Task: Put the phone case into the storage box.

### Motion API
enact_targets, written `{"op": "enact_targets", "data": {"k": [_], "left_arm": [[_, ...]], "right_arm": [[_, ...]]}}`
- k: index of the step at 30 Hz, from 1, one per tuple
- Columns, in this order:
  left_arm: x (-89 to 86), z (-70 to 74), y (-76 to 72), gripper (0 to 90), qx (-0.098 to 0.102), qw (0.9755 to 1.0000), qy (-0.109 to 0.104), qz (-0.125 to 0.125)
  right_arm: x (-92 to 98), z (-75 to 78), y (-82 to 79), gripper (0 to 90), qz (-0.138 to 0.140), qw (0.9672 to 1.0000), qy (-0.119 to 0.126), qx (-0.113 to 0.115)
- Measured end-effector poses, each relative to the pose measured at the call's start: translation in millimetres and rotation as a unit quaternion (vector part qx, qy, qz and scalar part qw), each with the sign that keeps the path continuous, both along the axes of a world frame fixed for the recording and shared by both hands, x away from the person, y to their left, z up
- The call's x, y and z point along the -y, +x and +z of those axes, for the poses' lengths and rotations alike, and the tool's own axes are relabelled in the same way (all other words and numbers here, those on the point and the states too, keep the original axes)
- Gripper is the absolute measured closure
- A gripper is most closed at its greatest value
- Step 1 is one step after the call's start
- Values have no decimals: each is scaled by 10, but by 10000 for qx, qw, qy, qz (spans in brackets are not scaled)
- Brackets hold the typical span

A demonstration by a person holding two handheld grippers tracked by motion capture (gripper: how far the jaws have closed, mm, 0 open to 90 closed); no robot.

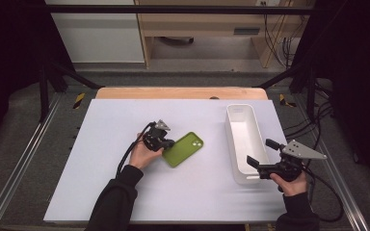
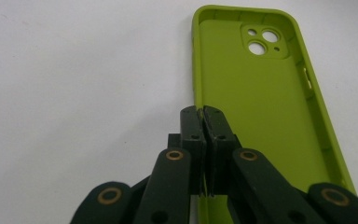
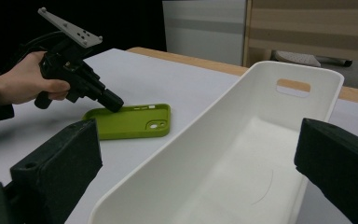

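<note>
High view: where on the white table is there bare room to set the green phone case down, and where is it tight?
Bare: the table left of the left tongs, the far strip behind the phone case, and the near stretch between the two forearms. The white bin is empty inside. Tight: the table's right edge, where the open right tongs flank the bin's near end.

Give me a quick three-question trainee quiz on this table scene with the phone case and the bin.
1. True or false: the left gripper is shut on the rim of the green case.
2. Which way does the case lie: hollow side up or down?
3. The right gripper's jaws stand: A) shut, B) open at the white bin's near end.

Key: 1 true; 2 hollow side up; 3 B.
</note>
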State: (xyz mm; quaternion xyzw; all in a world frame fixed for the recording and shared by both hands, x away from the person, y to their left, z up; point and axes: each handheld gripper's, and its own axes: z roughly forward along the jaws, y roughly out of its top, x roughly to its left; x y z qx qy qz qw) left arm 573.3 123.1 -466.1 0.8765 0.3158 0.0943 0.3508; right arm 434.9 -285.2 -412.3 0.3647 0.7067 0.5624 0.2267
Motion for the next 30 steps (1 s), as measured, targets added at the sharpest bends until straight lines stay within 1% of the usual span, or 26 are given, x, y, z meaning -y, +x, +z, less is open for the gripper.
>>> {"op": "enact_targets", "data": {"k": [4,6,11,14,15,16,18,19,21,22,23,24,25,27,30], "left_arm": [[-2,49,-30,878,82,9999,-67,18],[-15,101,-61,878,143,9998,-120,21],[-79,186,-124,878,290,9993,-220,80],[-113,218,-151,878,358,9991,-216,114],[-146,251,-181,878,427,9987,-241,150],[-146,251,-181,878,427,9987,-241,150],[-196,305,-234,878,543,9980,-275,186],[-196,305,-234,878,543,9980,-275,186],[-246,362,-292,878,639,9973,-307,200],[-246,362,-292,878,639,9973,-307,200],[-276,402,-334,878,718,9968,-291,218],[-291,423,-356,878,753,9965,-301,219],[-291,423,-356,878,753,9965,-301,219],[-336,469,-428,878,863,9954,-343,225],[-365,490,-487,879,917,9949,-358,212]], "right_arm": [[1,1,-1,12,-3,10000,2,1],[2,3,-3,12,-6,10000,7,1],[2,4,-3,12,-6,10000,9,3],[-5,1,-2,12,-8,10000,8,-1],[-7,1,-2,12,-6,10000,5,2],[-8,1,-1,12,-1,10000,4,8],[-12,3,-3,12,2,10000,7,2],[-12,3,-3,12,2,10000,7,2],[-14,6,-5,12,3,10000,13,-7],[-14,6,-5,12,3,10000,13,-7],[-14,6,-6,12,2,10000,15,-9],[-15,6,-6,12,1,10000,13,-9],[-15,5,-5,12,0,10000,8,-2],[-19,7,-6,12,19,10000,-5,-6],[-26,12,-12,12,12,10000,15,-21]]}}
